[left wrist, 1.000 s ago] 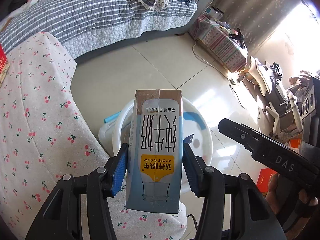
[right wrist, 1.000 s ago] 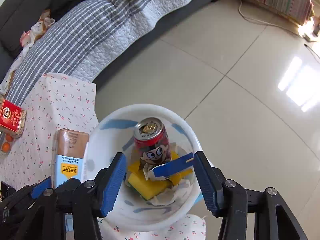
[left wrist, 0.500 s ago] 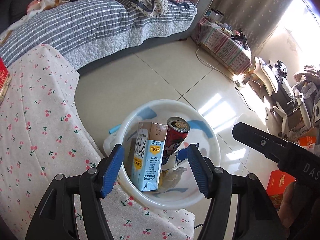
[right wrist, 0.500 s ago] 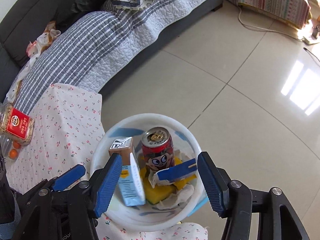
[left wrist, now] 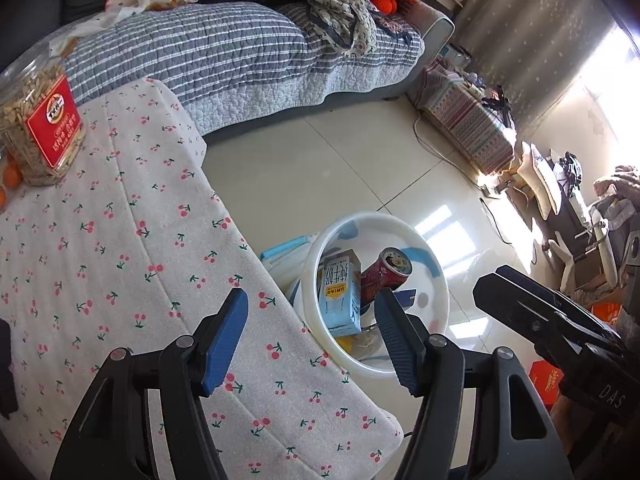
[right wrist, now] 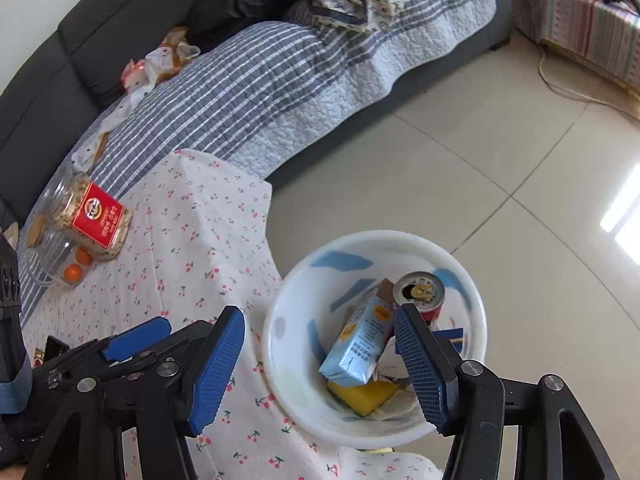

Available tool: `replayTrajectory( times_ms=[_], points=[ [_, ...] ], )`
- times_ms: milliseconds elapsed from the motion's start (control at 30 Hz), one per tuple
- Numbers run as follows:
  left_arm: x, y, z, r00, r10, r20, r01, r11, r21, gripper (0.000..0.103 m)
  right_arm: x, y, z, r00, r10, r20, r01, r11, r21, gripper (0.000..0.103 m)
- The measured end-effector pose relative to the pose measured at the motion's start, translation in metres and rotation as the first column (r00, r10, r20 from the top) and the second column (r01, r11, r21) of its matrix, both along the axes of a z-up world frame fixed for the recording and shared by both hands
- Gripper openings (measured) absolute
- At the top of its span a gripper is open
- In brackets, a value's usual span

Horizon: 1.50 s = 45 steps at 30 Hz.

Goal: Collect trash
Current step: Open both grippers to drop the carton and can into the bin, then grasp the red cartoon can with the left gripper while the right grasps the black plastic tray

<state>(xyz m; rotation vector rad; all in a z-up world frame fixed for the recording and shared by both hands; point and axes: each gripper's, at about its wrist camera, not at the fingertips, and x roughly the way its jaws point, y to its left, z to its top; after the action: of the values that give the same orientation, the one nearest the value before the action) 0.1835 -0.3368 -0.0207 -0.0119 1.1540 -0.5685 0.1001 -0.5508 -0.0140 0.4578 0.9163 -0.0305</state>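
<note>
Both grippers stand wide open and empty: the left gripper (left wrist: 310,330), which a second ago clamped the milk carton (left wrist: 339,294), has let it go, and the right gripper (right wrist: 320,364) holds nothing. Beyond the fingertips the carton now leans in the white bin (right wrist: 476,280) against the red can (right wrist: 420,294), above a yellow sponge (right wrist: 366,394). In my judgement this item is collected. The bin's floor is hidden under crumpled paper; the jar (left wrist: 38,124) is cut off at the frame edge.
</note>
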Motion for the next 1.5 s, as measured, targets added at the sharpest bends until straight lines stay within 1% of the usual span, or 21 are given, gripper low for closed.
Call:
replayTrajectory(
  times_ms=[100, 200, 333, 433, 500, 567, 667, 733, 867, 967, 1100, 1200, 1300, 1500],
  points=[
    [-0.008, 0.017, 0.006, 1.0, 0.002, 0.01, -0.003, 1.0, 0.025, 0.068, -0.004, 0.021, 0.008, 0.997, 0.075, 0.029, -0.074, 0.997, -0.013, 0.068],
    [-0.014, 0.038, 0.011, 1.0, 0.013, 0.012, -0.014, 0.999, 0.038, 0.068, -0.01, 0.039, 0.017, 0.992, 0.111, 0.058, -0.109, 0.993, -0.04, 0.068],
    [-0.023, 0.07, 0.021, 0.999, 0.029, 0.029, -0.03, 0.998, 0.049, 0.068, -0.017, 0.066, 0.025, 0.983, 0.169, 0.071, -0.168, 0.986, -0.02, 0.068],
    [-0.029, 0.096, 0.029, 0.998, 0.042, 0.056, -0.048, 0.994, 0.096, 0.068, -0.027, 0.096, 0.035, 0.966, 0.238, 0.099, -0.234, 0.971, -0.052, 0.068],
    [-0.032, 0.116, 0.034, 0.995, 0.053, 0.08, -0.062, 0.992, 0.113, 0.068, -0.033, 0.114, 0.04, 0.953, 0.276, 0.126, -0.268, 0.96, -0.074, 0.069],
    [-0.033, 0.141, 0.039, 0.994, 0.069, 0.088, -0.08, 0.99, 0.12, 0.068, -0.036, 0.129, 0.043, 0.942, 0.301, 0.147, -0.293, 0.953, -0.074, 0.071],
    [-0.034, 0.18, 0.046, 0.989, 0.106, 0.099, -0.117, 0.986, 0.116, 0.068, -0.035, 0.149, 0.041, 0.934, 0.328, 0.142, -0.321, 0.945, -0.069, 0.071],
    [-0.033, 0.208, 0.048, 0.984, 0.14, 0.107, -0.153, 0.981, 0.123, 0.068, -0.035, 0.163, 0.039, 0.93, 0.338, 0.144, -0.328, 0.941, -0.087, 0.071],
    [-0.025, 0.272, 0.045, 0.965, 0.244, 0.094, -0.255, 0.96, 0.12, 0.068, -0.032, 0.192, 0.034, 0.918, 0.374, 0.13, -0.365, 0.927, -0.09, 0.071],
    [-0.018, 0.315, 0.041, 0.942, 0.327, 0.08, -0.335, 0.935, 0.115, 0.068, -0.033, 0.216, 0.03, 0.895, 0.429, 0.121, -0.422, 0.903, -0.083, 0.071],
    [-0.009, 0.361, 0.033, 0.913, 0.403, 0.059, -0.407, 0.908, 0.102, 0.068, -0.028, 0.248, 0.016, 0.875, 0.475, 0.091, -0.468, 0.879, -0.088, 0.071],
    [-0.003, 0.385, 0.021, 0.891, 0.453, 0.02, -0.453, 0.885, 0.107, 0.068, -0.021, 0.269, -0.001, 0.866, 0.497, 0.05, -0.489, 0.864, -0.12, 0.071],
    [0.004, 0.402, 0.01, 0.88, 0.475, 0.011, -0.472, 0.872, 0.129, 0.068, -0.009, 0.285, -0.016, 0.86, 0.51, 0.011, -0.504, 0.852, -0.139, 0.071],
    [0.021, 0.437, -0.006, 0.855, 0.519, -0.006, -0.51, 0.843, 0.171, 0.068, 0.007, 0.323, -0.028, 0.826, 0.564, -0.006, -0.555, 0.811, -0.184, 0.071]
  ],
)
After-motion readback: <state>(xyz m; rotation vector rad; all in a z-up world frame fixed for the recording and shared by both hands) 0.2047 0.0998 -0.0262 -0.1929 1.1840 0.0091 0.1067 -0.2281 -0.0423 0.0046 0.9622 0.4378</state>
